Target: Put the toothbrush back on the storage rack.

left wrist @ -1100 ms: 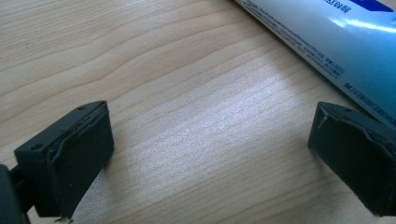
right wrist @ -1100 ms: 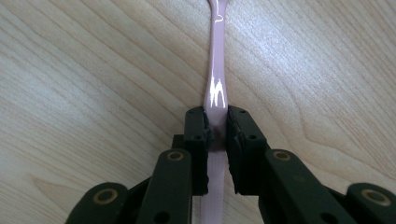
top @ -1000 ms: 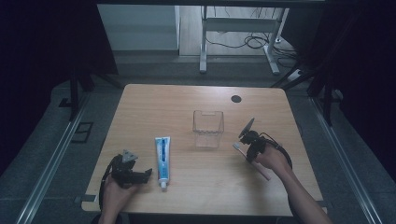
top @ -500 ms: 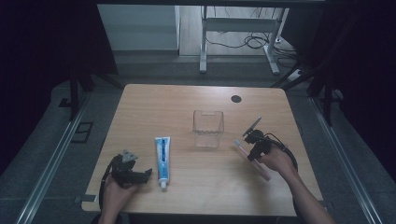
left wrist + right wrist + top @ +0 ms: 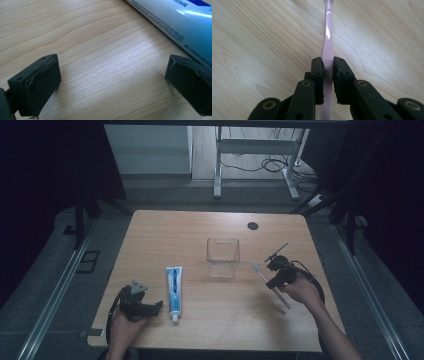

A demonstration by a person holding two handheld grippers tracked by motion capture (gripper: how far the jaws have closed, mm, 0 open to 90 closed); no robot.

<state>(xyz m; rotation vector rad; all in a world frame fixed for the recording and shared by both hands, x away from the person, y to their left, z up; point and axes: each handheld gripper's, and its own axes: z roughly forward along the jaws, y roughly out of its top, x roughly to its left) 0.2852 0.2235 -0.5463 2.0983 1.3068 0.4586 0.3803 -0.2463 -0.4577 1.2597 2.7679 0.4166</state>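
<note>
A pink toothbrush [image 5: 260,273] lies at a slant just above the right part of the wooden table [image 5: 165,232]. My right gripper [image 5: 276,276] is shut on its handle. In the right gripper view the two jaws of the right gripper [image 5: 327,66] press the handle from both sides, and the toothbrush [image 5: 327,37] runs away from them over the wood. A blue and white toothpaste tube [image 5: 173,287] lies flat at the near left. My left gripper [image 5: 156,306] rests just left of it, open. In the left gripper view, the left gripper [image 5: 112,75] has bare wood between its jaws and the tube [image 5: 175,22] is at the upper right.
A clear plastic cup [image 5: 223,258] stands upright in the middle of the table, between the tube and the toothbrush. A small black round cap [image 5: 253,225] sits in the far right of the tabletop. Metal table legs and cables lie on the floor beyond.
My right hand has shifted slightly towards the near right with the toothbrush. The left gripper, the tube and the cup have not moved.
</note>
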